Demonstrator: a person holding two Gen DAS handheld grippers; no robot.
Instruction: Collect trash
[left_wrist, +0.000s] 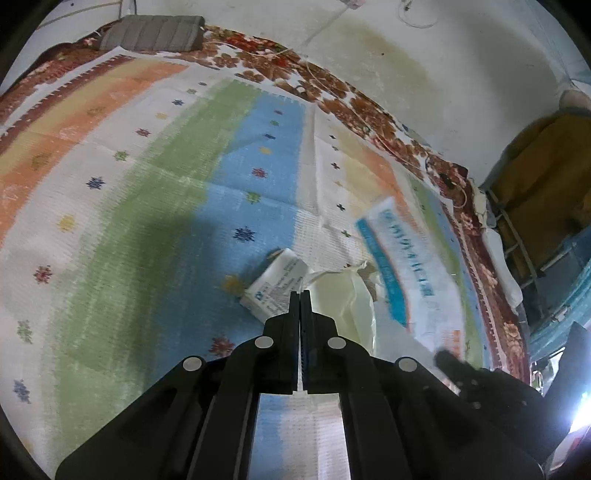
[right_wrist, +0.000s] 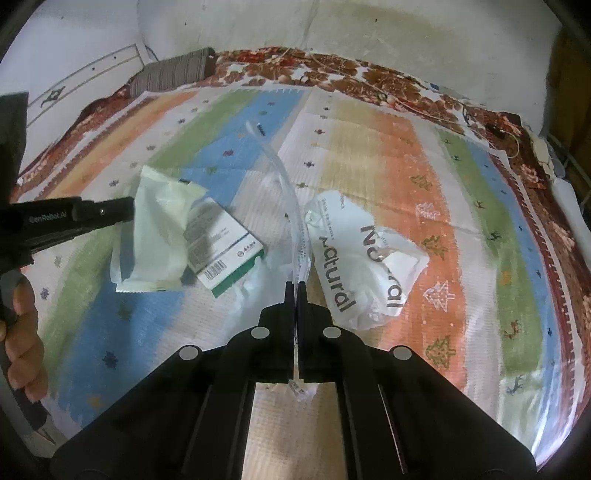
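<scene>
A striped, multicoloured bedspread (right_wrist: 369, 155) is seen spread over a bed, with a floral blanket (right_wrist: 388, 79) edging it along a stained wall (right_wrist: 369, 33); a grey striped pillow (right_wrist: 173, 72) is laid at the far corner. The left gripper (left_wrist: 300, 293) is clenched on the edge of a pale cream wrapper (right_wrist: 159, 218), which is seen lifted slightly off the spread; a small white and green carton (right_wrist: 225, 247) is tucked just beside and partly under that wrapper. The right gripper (right_wrist: 296, 284) is clamped on a clear plastic bag (right_wrist: 291, 221), whose rim is drawn up in an arc between the fingers; a crumpled white bag printed "natural" (right_wrist: 354, 266) is lying just beside it on the orange stripe. A hand (right_wrist: 20, 332) is seen at the left edge of the right wrist view.
</scene>
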